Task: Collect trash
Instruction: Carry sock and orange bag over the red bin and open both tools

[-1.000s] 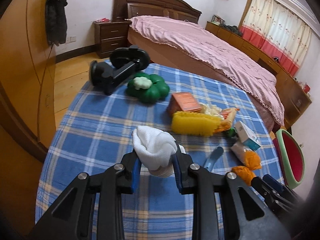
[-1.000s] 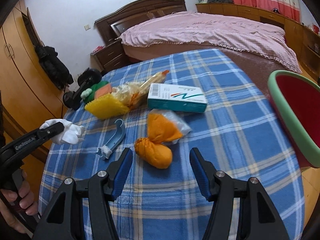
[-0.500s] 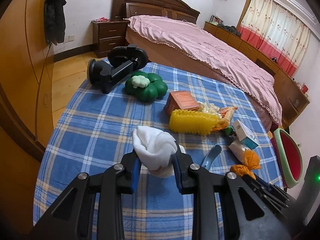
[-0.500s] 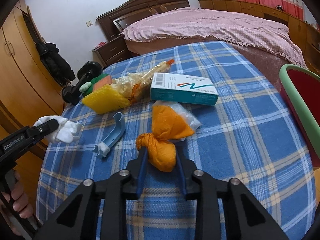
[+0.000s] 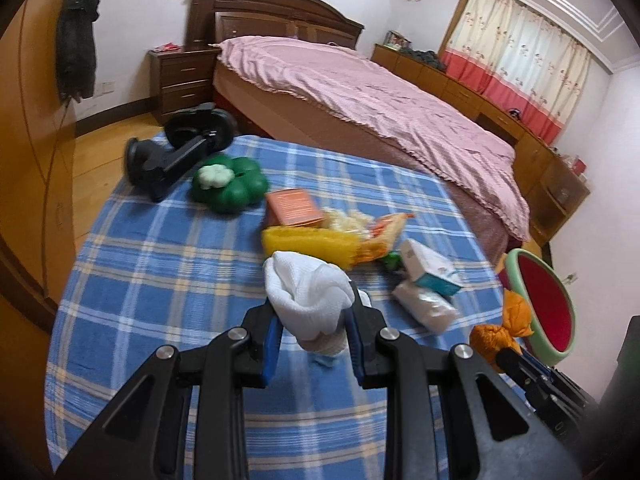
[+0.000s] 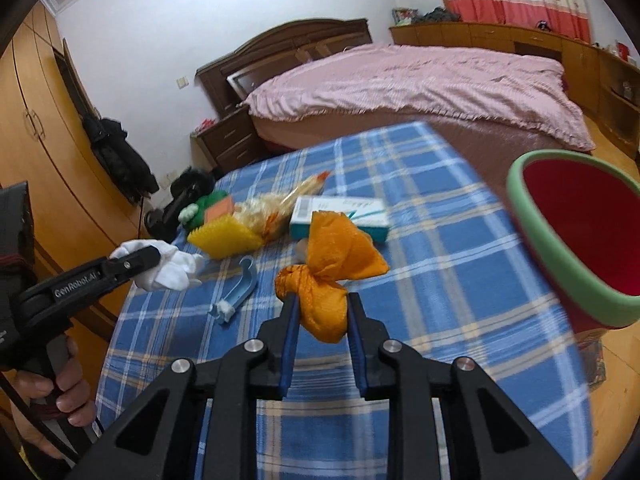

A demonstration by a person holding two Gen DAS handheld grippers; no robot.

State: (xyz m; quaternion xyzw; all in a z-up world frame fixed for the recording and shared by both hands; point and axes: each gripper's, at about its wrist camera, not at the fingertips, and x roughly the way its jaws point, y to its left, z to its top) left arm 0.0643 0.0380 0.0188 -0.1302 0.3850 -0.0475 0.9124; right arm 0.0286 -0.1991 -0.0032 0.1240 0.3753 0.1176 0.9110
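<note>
My left gripper is shut on a crumpled white tissue wad and holds it above the blue plaid tablecloth. In the right wrist view that left gripper and its white wad appear at the left, held by a person's hand. My right gripper has its jaws closing, with the pads pressing on a knotted orange wad held clear of the cloth. A red bin with a green rim stands just off the table's right edge; its rim also shows in the left wrist view.
On the cloth lie a teal-and-white box, a yellow bristly brush, a light blue plastic clip, a clear snack bag, a white packet, an orange box, a green flower-shaped toy and a black mount. A bed stands behind.
My right gripper went from open around the orange wad to shut on it, then lifted it off the cloth. The left gripper rose a little, keeping the white wad.
</note>
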